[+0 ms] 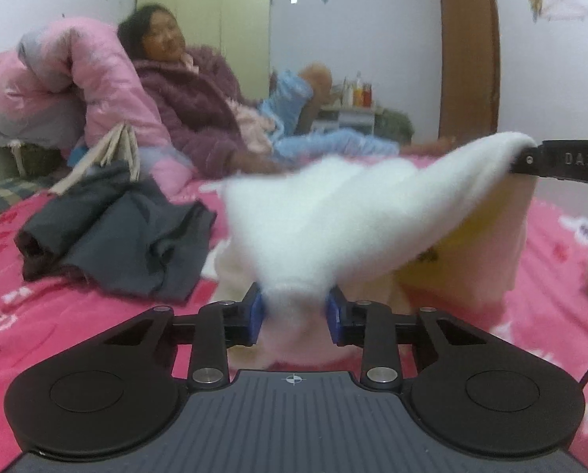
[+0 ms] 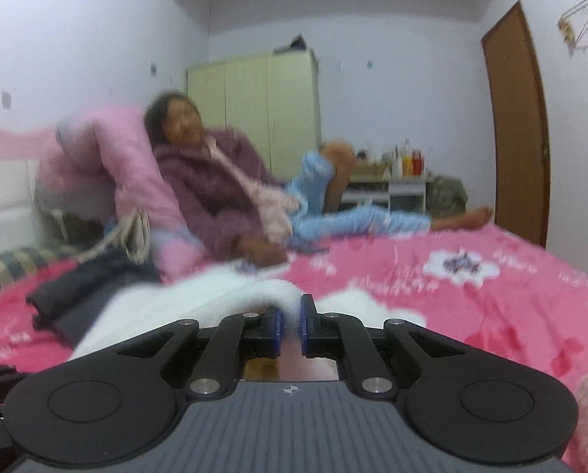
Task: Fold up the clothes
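Both tools are gripping the same white fleecy garment (image 1: 333, 213), one at each end of an edge.

Left tool (image 1: 295, 313): its blue pads (image 1: 255, 317) are pressing on a bunched fold of the white fabric, which is filling the gap between them. From this grip the cloth is fanning up and away toward the upper right of the left wrist view.

Right tool (image 2: 290, 325): its jaws are standing almost together, pinching a thin ridge of the same fabric. In the left wrist view its black finger (image 1: 562, 161) is entering from the right edge and holding the far corner of the garment clear of the bed (image 1: 77, 315).

Governing relation: the held edge is running as the long axis between the two tools, from low near the left tool to higher at the right tool. The body of the garment is hanging and trailing below this line; a yellow inner face (image 1: 471, 252) is showing beneath it, and its lower part appears to be resting on the pink bedcover.

A dark grey garment (image 1: 116, 232) is lying in a heap on the bed to the left, close beside the white one. A person (image 1: 199, 106) is reclining at the far side, well apart from both tools.

Judgement: neither hand is nearer; the fold is likely depending on both moving together along a line square to the held edge.
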Motion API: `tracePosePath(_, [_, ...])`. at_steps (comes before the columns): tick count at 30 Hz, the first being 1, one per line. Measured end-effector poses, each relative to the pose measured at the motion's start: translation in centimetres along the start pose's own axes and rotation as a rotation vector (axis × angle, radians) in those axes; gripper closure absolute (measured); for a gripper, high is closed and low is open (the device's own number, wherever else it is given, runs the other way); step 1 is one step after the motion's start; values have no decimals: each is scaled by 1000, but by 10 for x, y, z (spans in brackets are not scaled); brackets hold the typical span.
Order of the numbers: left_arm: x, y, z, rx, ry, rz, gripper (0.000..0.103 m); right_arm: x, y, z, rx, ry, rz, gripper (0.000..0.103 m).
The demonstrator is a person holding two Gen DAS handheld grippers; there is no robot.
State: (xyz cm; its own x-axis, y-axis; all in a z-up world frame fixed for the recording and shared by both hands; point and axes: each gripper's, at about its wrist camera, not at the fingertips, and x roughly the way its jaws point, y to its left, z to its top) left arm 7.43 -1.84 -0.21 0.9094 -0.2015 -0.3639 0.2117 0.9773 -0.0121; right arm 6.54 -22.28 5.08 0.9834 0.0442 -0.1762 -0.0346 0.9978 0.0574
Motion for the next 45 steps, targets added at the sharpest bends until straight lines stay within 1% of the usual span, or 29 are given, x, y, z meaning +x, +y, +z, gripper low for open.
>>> tracePosePath(6, [-46,1,13,-30,-69,-52,74,-57,9,23,-14,-109,-1,94])
tracePosePath(10, [-82,0,14,-12,-107,-93,75,-100,14,32,0,-165,2,94])
tracePosePath(14, [-121,2,17,-7,-163,-131,75,-143,16,40,27,-210,19,94])
tracePosePath(17, [-150,6,24,-2,-227,-144,76,-179,21,48,20,-260,39,94])
tracePosePath(21, [-182,12,38,5,-319,-148,76,-222,23,64,31,-326,103,94])
tracePosePath(24, [-198,17,52,-12,-372,-172,76,-251,24,77,43,-378,156,94])
tracePosePath(28, [-206,19,64,-38,-421,-203,76,-271,17,89,85,-417,216,94])
tracePosePath(29, [-203,18,65,-38,-420,-209,76,-271,14,89,90,-415,214,94])
tracePosePath(31, [-192,15,66,-35,-396,-214,76,-265,8,87,98,-391,194,94])
tracePosePath(32, [-183,13,65,-34,-367,-215,76,-259,4,84,108,-365,183,94])
tracePosePath(36, [-132,6,53,-21,-227,-221,75,-223,-16,64,144,-223,121,94])
tracePosePath(38, [-107,-1,43,-3,-176,-213,74,-200,-29,50,177,-142,100,94])
tracePosePath(39, [-97,-4,38,9,-164,-205,73,-188,-36,43,197,-103,91,94])
tracePosePath(42, [-77,-12,30,66,-165,-184,71,-154,-56,18,272,6,69,94])
tracePosePath(44, [-70,-15,29,87,-151,-175,68,-131,-64,0,317,65,59,94])
tracePosePath(45, [-67,-14,29,87,-137,-179,64,-120,-68,-9,340,94,54,94])
